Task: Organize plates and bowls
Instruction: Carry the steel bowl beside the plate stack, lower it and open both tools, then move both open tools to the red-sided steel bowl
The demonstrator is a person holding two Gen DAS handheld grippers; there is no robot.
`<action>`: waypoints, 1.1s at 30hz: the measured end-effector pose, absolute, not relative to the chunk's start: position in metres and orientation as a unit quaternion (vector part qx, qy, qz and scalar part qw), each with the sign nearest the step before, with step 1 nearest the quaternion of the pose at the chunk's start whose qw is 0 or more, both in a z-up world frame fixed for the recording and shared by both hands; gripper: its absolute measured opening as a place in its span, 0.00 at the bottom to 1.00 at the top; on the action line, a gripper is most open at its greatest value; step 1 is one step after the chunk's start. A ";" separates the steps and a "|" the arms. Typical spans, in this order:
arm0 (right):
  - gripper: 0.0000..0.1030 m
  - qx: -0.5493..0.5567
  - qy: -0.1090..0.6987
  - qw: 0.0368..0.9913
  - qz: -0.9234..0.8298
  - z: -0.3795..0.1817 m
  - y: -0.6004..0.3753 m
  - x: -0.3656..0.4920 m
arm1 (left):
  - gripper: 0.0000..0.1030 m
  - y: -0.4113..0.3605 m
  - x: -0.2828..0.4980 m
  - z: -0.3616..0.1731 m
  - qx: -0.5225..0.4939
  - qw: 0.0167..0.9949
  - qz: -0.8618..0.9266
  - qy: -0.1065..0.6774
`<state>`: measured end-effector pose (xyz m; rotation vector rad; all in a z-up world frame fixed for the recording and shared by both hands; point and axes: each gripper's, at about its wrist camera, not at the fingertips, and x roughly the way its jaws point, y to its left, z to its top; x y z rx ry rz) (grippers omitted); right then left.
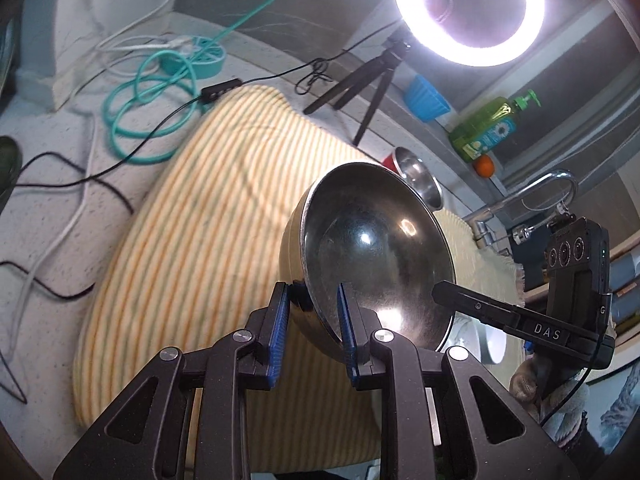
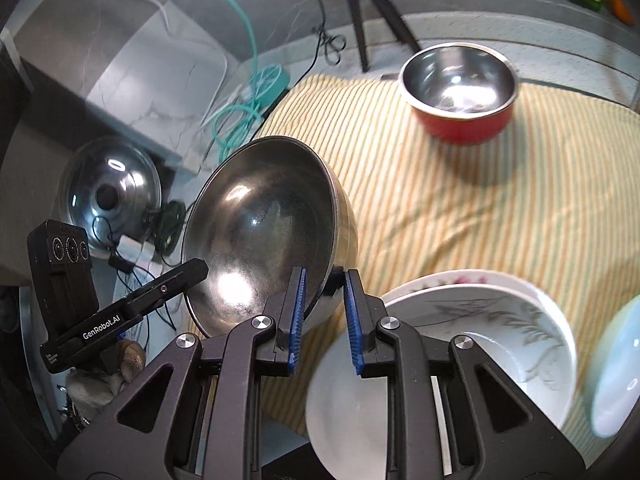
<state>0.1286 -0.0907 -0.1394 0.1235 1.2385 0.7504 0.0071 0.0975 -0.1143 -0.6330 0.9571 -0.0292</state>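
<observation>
A large bowl (image 1: 380, 248) with a steel inside and a pale outside hangs tilted above the striped cloth (image 1: 192, 220). My left gripper (image 1: 312, 300) is shut on its near rim, one blue pad inside and one outside. In the right wrist view my right gripper (image 2: 322, 280) is shut on the opposite rim of the same bowl (image 2: 264, 232). Each view shows a finger of the other gripper at the far rim: the right one (image 1: 500, 316) and the left one (image 2: 172, 284). A red bowl (image 2: 460, 120) with a steel inside stands upright on the cloth. White plates (image 2: 460, 360) lie stacked below my right gripper.
A pale bowl (image 2: 616, 368) shows at the right edge. A glass lid (image 2: 108, 192) and cables lie left of the cloth. A ring light (image 1: 468, 8) on a tripod (image 1: 360, 84), a teal cable (image 1: 148, 108), a soap bottle (image 1: 492, 124) and a faucet (image 1: 532, 196) stand behind.
</observation>
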 end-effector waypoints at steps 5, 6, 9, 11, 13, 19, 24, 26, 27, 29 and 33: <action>0.19 0.046 0.579 0.738 0.344 -0.153 -0.076 0.126 | 0.20 0.106 -0.004 -0.124 -0.306 0.834 -0.005 0.459; 0.19 0.043 0.581 0.737 0.344 -0.154 -0.075 0.125 | 0.20 0.108 -0.005 -0.126 -0.306 0.833 -0.004 0.460; 0.19 0.037 0.586 0.734 0.342 -0.161 -0.070 0.122 | 0.20 0.111 -0.008 -0.132 -0.311 0.829 -0.001 0.465; 0.19 0.035 0.588 0.732 0.342 -0.163 -0.068 0.121 | 0.20 0.112 -0.011 -0.134 -0.311 0.828 0.000 0.466; 0.19 0.032 0.590 0.732 0.341 -0.166 -0.067 0.121 | 0.20 0.113 -0.012 -0.136 -0.313 0.827 0.001 0.467; 0.19 0.030 0.591 0.731 0.339 -0.170 -0.065 0.121 | 0.20 0.112 -0.013 -0.138 -0.309 0.826 0.000 0.471; 0.21 0.029 0.591 0.731 0.341 -0.170 -0.066 0.120 | 0.20 0.112 -0.013 -0.138 -0.310 0.825 -0.001 0.472; 0.21 0.025 0.584 0.736 0.342 -0.168 -0.066 0.120 | 0.20 0.111 -0.013 -0.136 -0.303 0.828 0.000 0.471; 0.23 0.020 0.579 0.739 0.342 -0.165 -0.065 0.119 | 0.22 0.111 -0.013 -0.135 -0.301 0.830 0.000 0.470; 0.36 0.018 0.573 0.743 0.346 -0.161 -0.066 0.118 | 0.31 0.111 -0.014 -0.132 -0.300 0.831 0.001 0.468; 0.66 0.019 0.549 0.760 0.347 -0.147 -0.071 0.117 | 0.46 0.113 -0.013 -0.124 -0.294 0.838 0.003 0.460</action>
